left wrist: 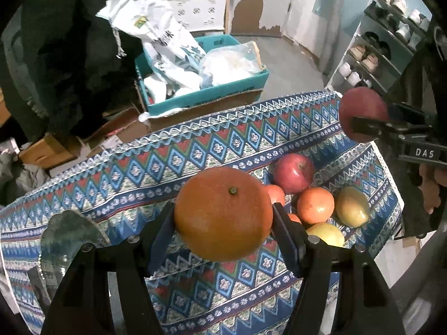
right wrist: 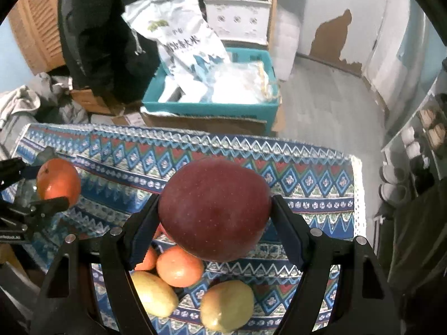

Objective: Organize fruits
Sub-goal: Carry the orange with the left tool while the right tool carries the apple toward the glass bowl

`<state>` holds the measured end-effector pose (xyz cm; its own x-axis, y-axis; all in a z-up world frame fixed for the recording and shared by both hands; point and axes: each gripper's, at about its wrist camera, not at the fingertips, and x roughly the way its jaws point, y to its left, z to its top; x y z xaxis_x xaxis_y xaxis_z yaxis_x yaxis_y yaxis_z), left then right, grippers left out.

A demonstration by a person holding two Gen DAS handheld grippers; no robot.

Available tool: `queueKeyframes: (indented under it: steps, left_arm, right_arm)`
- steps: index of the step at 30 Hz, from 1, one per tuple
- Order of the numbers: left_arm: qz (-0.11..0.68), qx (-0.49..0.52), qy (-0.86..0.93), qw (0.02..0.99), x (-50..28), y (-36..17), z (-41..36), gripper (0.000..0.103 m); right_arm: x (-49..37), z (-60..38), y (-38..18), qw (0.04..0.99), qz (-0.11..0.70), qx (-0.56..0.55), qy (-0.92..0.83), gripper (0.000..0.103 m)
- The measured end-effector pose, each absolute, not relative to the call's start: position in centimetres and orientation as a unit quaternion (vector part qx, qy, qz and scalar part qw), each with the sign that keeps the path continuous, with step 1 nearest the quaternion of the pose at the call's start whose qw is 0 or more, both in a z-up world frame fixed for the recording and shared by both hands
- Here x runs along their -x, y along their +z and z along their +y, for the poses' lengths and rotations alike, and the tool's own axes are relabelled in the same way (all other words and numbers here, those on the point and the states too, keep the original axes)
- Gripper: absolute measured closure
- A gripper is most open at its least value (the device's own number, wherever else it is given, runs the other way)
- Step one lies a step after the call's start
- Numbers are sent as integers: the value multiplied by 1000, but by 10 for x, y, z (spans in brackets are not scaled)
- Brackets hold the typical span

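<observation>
My left gripper (left wrist: 223,220) is shut on a large orange (left wrist: 223,212), held above the patterned tablecloth (left wrist: 139,173). My right gripper (right wrist: 215,217) is shut on a dark red apple (right wrist: 215,209), also lifted off the cloth. In the left wrist view that apple (left wrist: 363,111) and the right gripper (left wrist: 371,122) show at the upper right. The right wrist view shows the orange (right wrist: 58,181) at the far left, in the left gripper (right wrist: 42,187). On the cloth lie another red apple (left wrist: 293,171), small oranges (left wrist: 315,205) and yellow-green fruits (left wrist: 352,206).
A glass bowl (left wrist: 67,240) stands on the cloth at the left. Beyond the table's far edge sit a teal box (left wrist: 206,97) with white bags, cardboard boxes and a dark coat. A shoe rack (left wrist: 374,55) stands at the right, and a hand (left wrist: 433,189) holds the right gripper.
</observation>
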<state>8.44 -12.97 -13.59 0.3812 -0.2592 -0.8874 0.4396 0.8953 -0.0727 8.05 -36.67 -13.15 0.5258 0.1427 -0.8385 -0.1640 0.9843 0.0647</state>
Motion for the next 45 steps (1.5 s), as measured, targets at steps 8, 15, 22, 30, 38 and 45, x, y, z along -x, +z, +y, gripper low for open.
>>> queueKeyframes:
  steps: [8, 15, 22, 30, 38, 45]
  left_arm:
    - [490, -75, -186, 848, -68, -113, -96, 34]
    - [481, -43, -168, 860, -54, -97, -62, 34]
    - [468, -37, -148, 870, -43, -89, -31, 34]
    - [470, -19, -116, 875, -38, -96, 8, 34]
    - [481, -4, -94, 872, -33, -107, 41, 34]
    - [492, 11, -72, 868, -30, -121, 70, 34]
  right_arm:
    - [-67, -337, -104, 883, 456, 19, 113, 25]
    - [-62, -301, -83, 887, 436, 24, 150, 25]
    - [-62, -262, -76, 880, 432, 25, 196, 25]
    - [-70, -217, -73, 870, 434, 35, 234, 25]
    - [-72, -175, -75, 858, 437, 41, 269, 25]
    - [-79, -142, -82, 844, 449, 42, 291, 25]
